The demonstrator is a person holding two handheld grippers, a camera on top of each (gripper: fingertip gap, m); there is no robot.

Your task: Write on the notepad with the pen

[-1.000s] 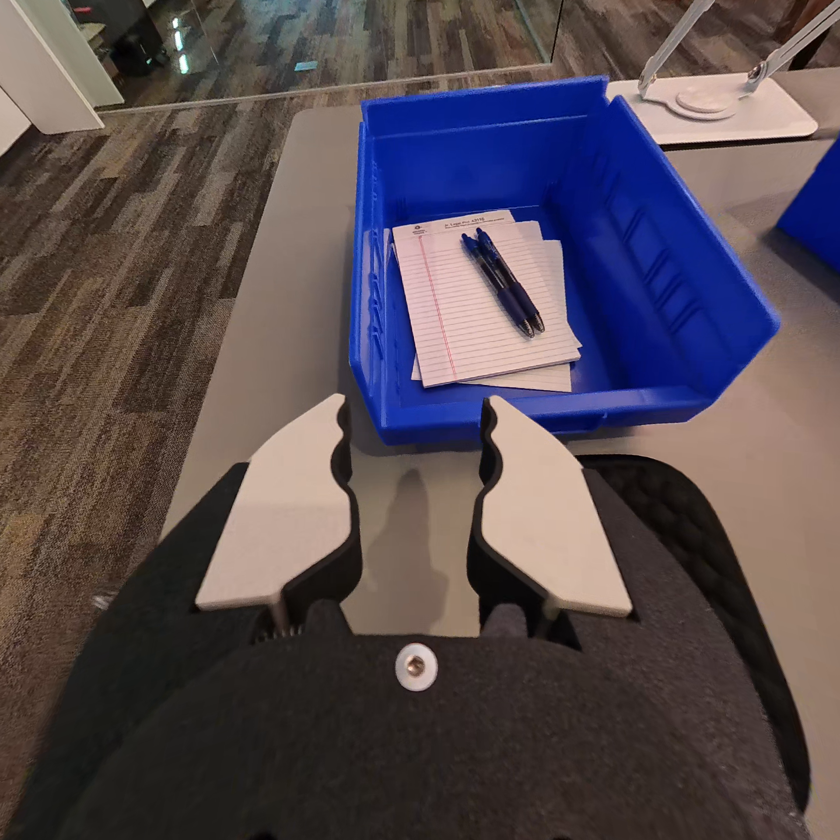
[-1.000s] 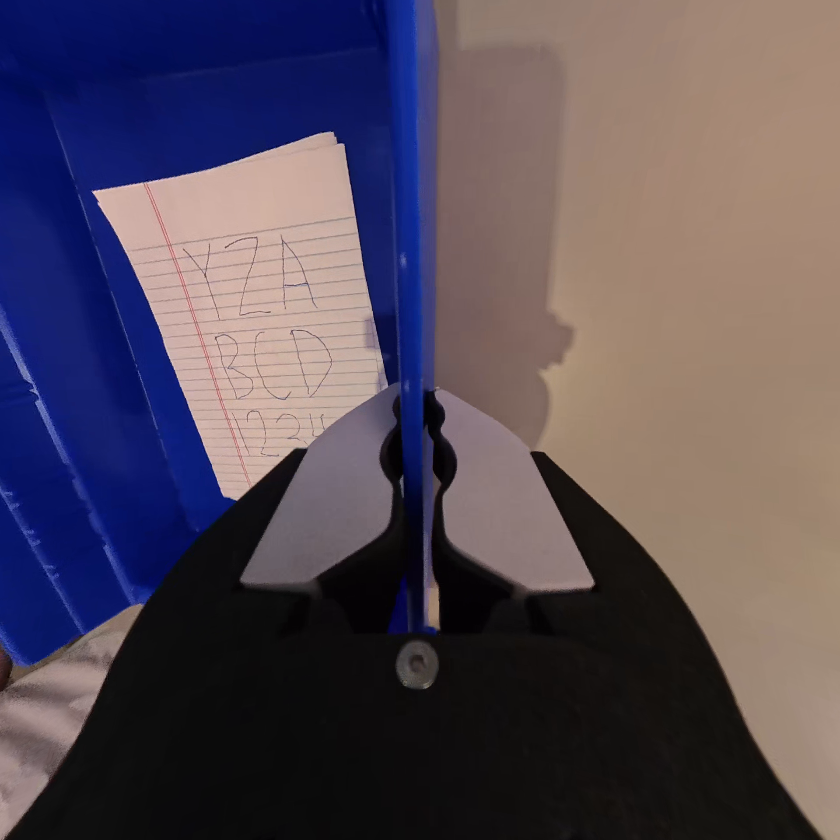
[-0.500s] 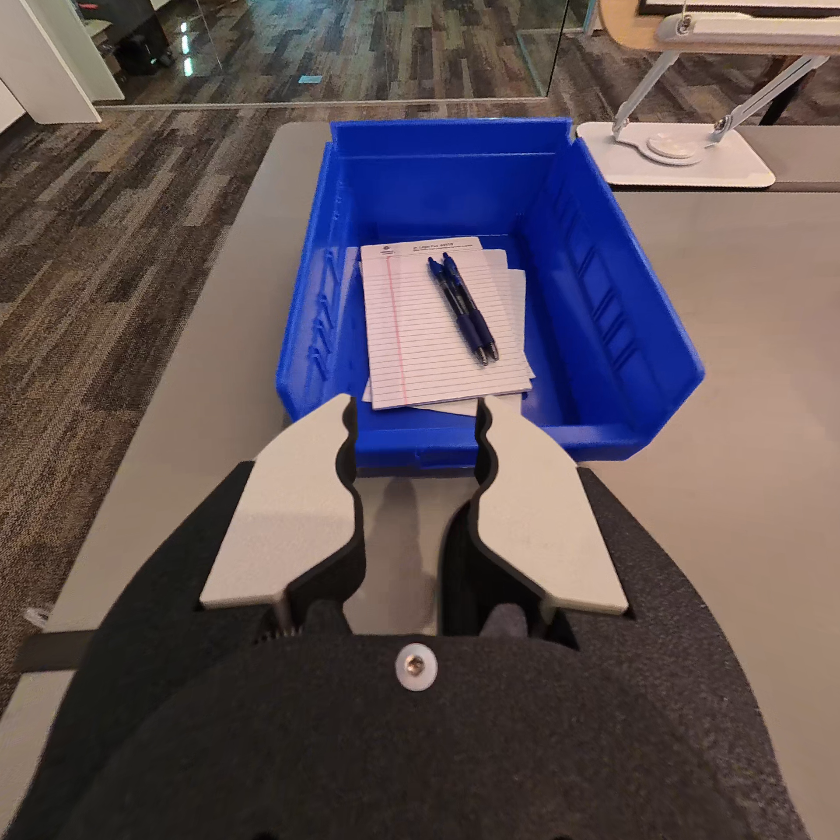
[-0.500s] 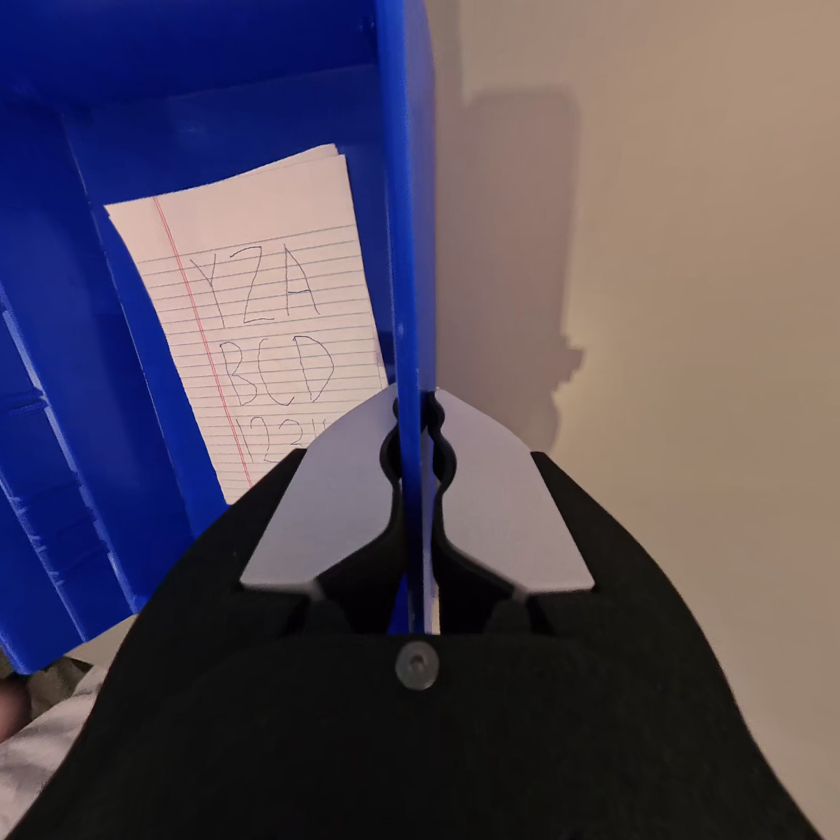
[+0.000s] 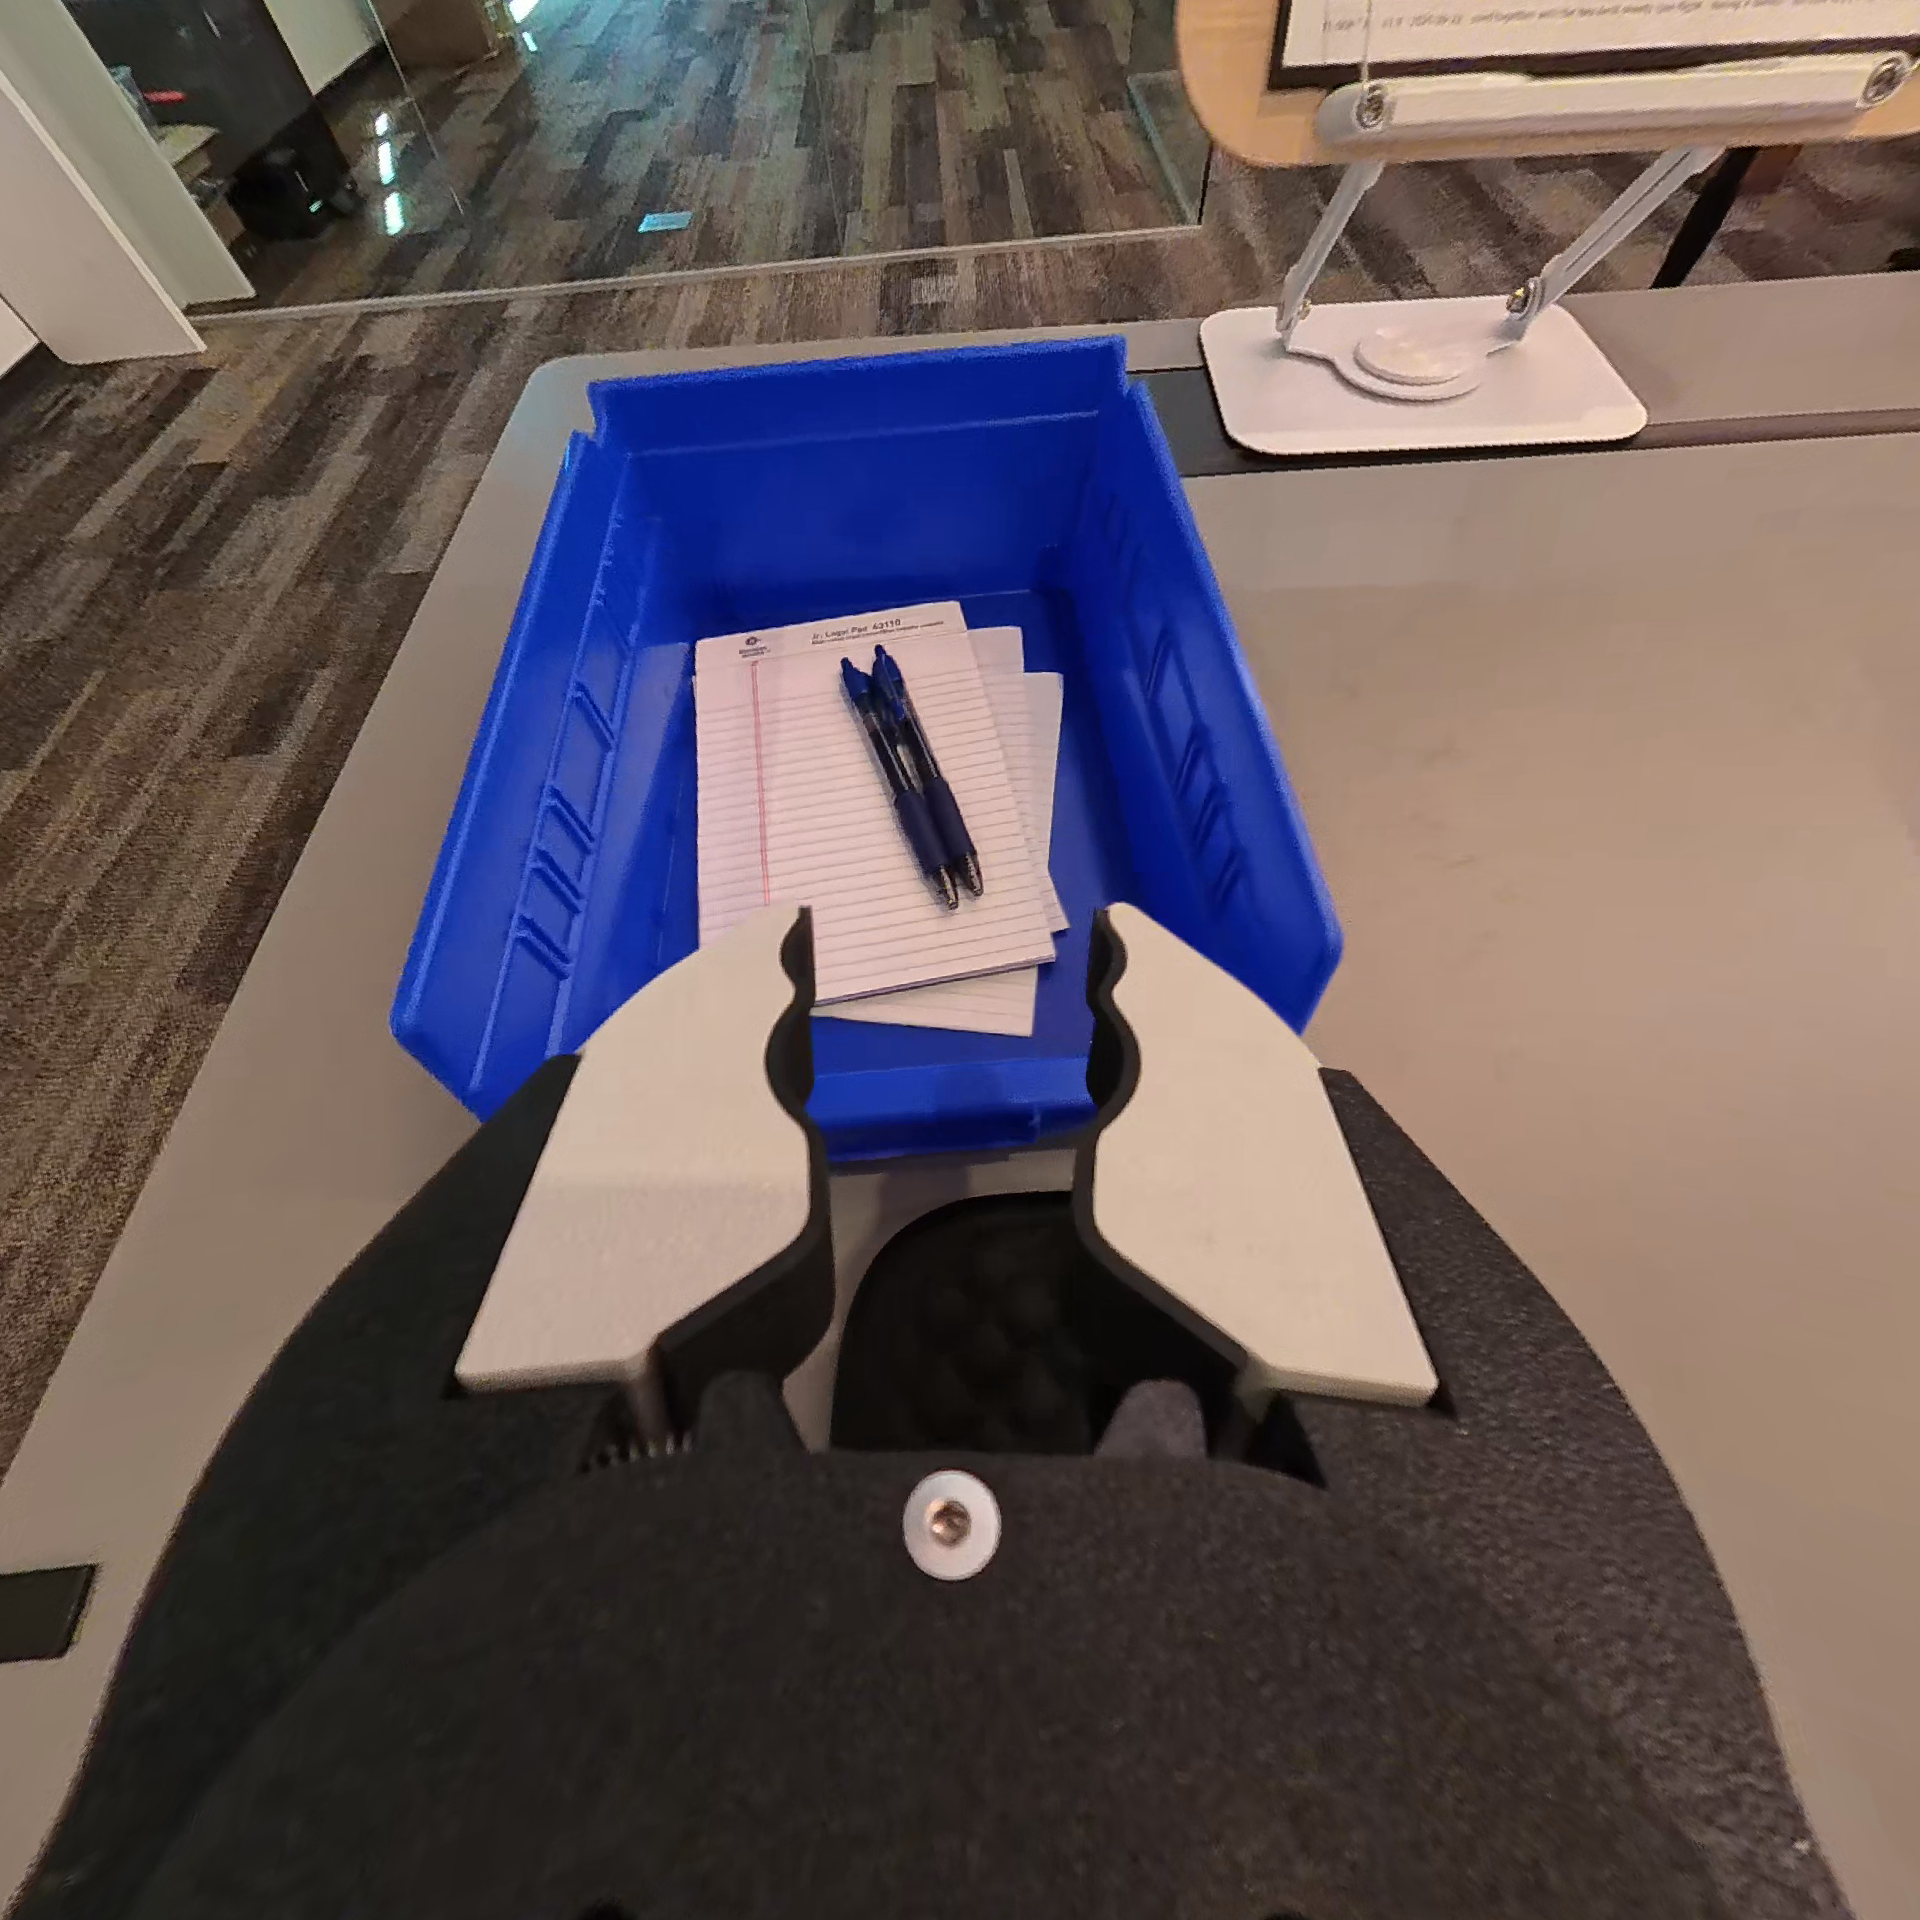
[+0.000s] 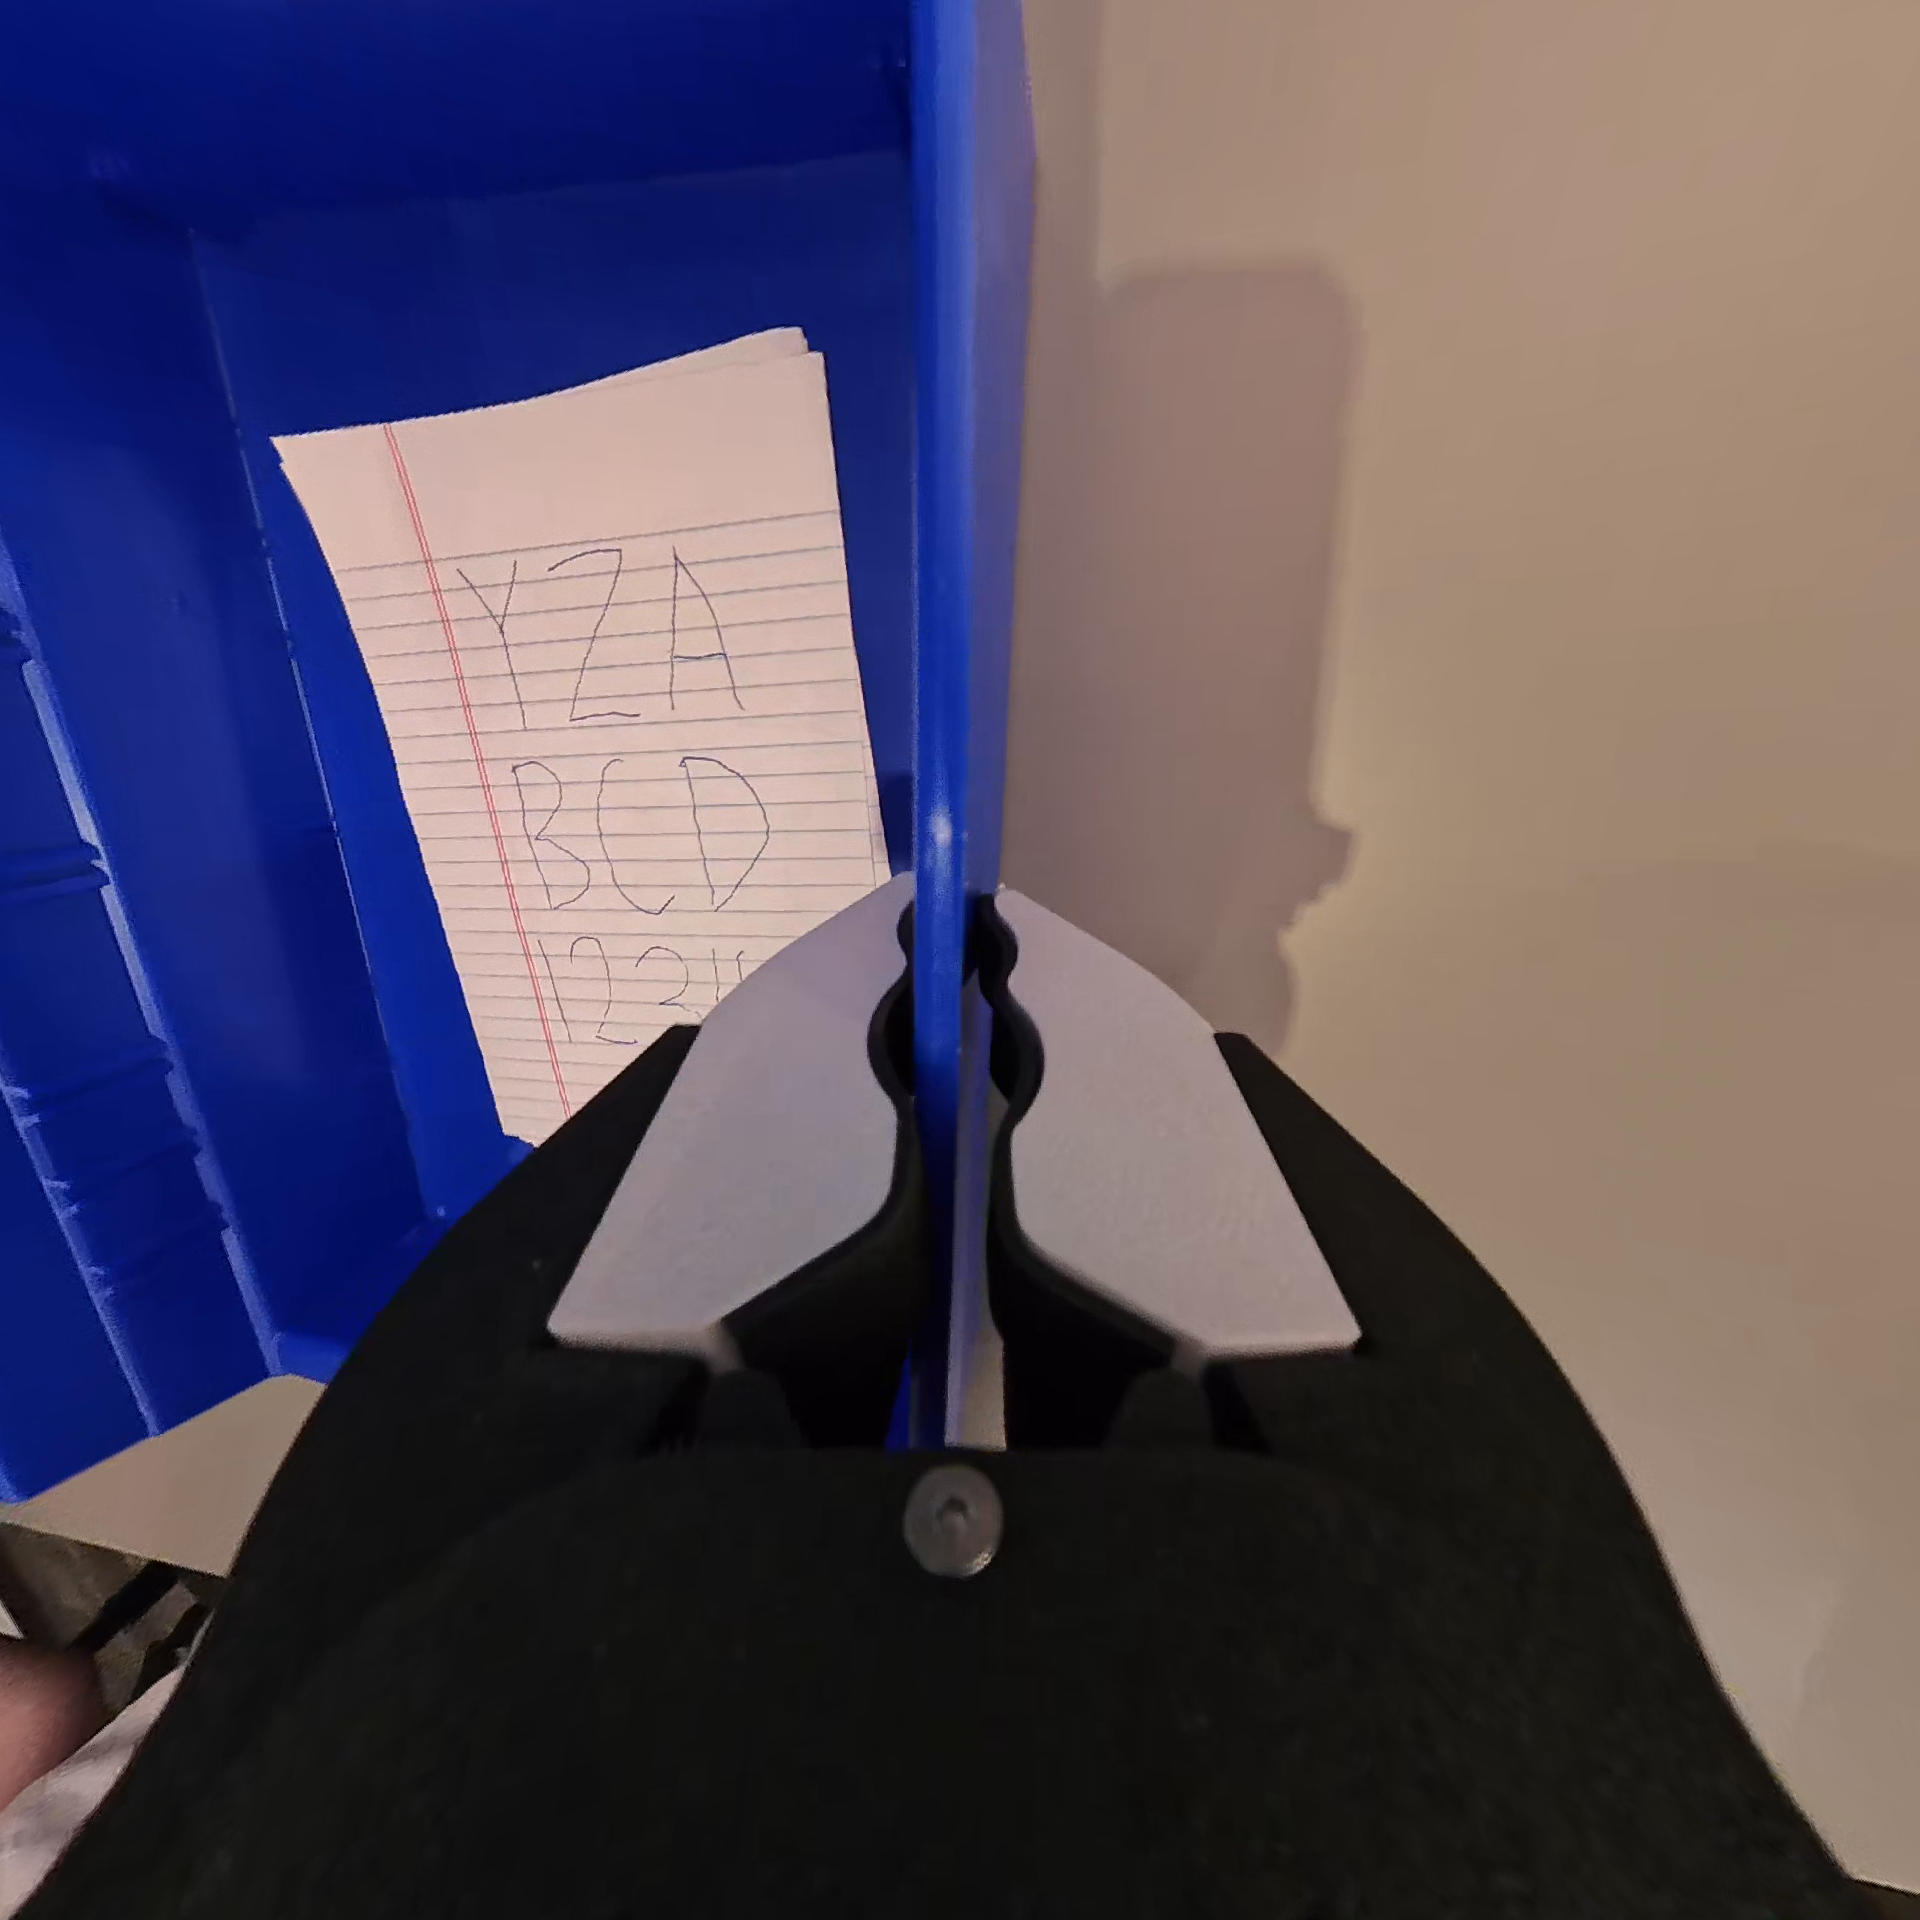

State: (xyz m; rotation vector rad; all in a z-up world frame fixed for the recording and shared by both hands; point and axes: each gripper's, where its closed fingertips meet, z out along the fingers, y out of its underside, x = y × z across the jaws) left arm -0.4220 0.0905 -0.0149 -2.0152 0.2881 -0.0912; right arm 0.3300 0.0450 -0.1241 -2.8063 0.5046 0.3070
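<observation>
Left wrist view, nearest first: the left gripper (image 5: 948, 971) hangs with its jaws spread and nothing between them, above the near lip of a blue bin (image 5: 1236, 790) standing on the grey table (image 5: 1558, 831). Inside lies one notepad (image 5: 831, 831) over loose lined sheets, at least two of them, and on the pad two blue pens (image 5: 914, 779) lie side by side, touching, tips toward the camera. Beyond the bin stands one white stand base (image 5: 1423, 384). In the right wrist view the right gripper (image 6: 948, 914) is pinched onto the side wall of a second blue bin (image 6: 971, 520), which holds one hand-lettered sheet (image 6: 623, 675). The step in hand looks like fetching a pen: the left jaws should come down astride just one barrel, near its rubber grip, so its neighbour is not dragged along.
</observation>
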